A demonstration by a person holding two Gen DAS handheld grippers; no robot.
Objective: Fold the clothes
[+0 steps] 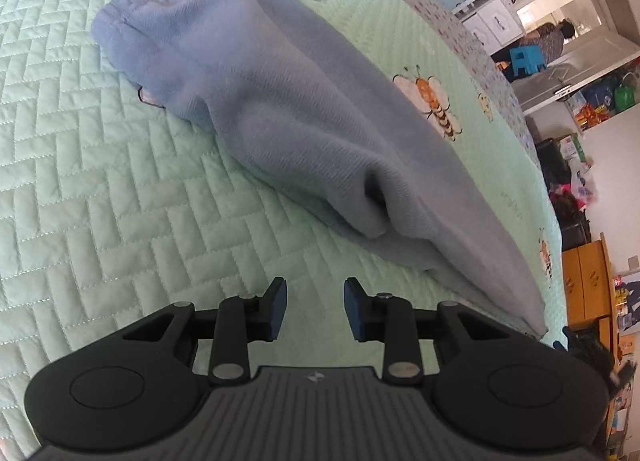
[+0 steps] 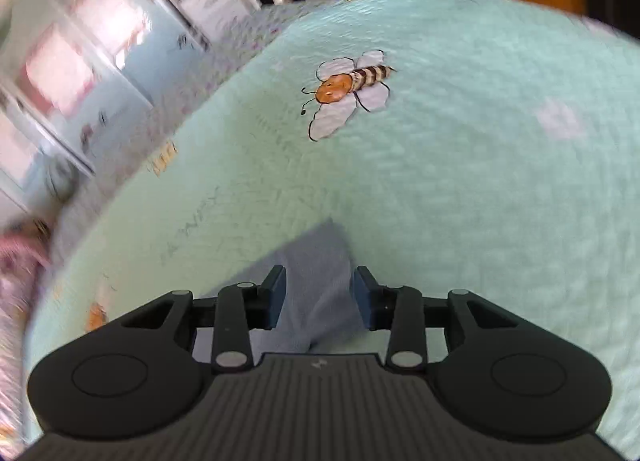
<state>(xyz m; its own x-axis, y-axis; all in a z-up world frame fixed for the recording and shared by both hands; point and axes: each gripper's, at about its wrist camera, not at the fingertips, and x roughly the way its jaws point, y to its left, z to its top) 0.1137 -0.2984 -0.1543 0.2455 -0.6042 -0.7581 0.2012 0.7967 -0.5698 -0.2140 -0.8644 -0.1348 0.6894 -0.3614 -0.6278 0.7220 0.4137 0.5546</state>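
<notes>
A light blue fleece garment point(image 1: 280, 121), folded lengthwise into a long strip, lies on the pale green quilted bedspread point(image 1: 80, 181), its waistband at the far end. My left gripper point(image 1: 316, 293) is open and empty, just short of the garment's near edge. In the right wrist view, my right gripper point(image 2: 320, 285) is open with one end of the blue garment point(image 2: 316, 265) lying between and under its jaws; the pads do not press on it. That view is blurred.
The bedspread carries bee prints point(image 1: 432, 101) point(image 2: 348, 89). Past the bed's edge are white wardrobes point(image 1: 520, 1), a person by a blue stool point(image 1: 528, 61), orange cabinets point(image 1: 588, 281) and clutter on the floor.
</notes>
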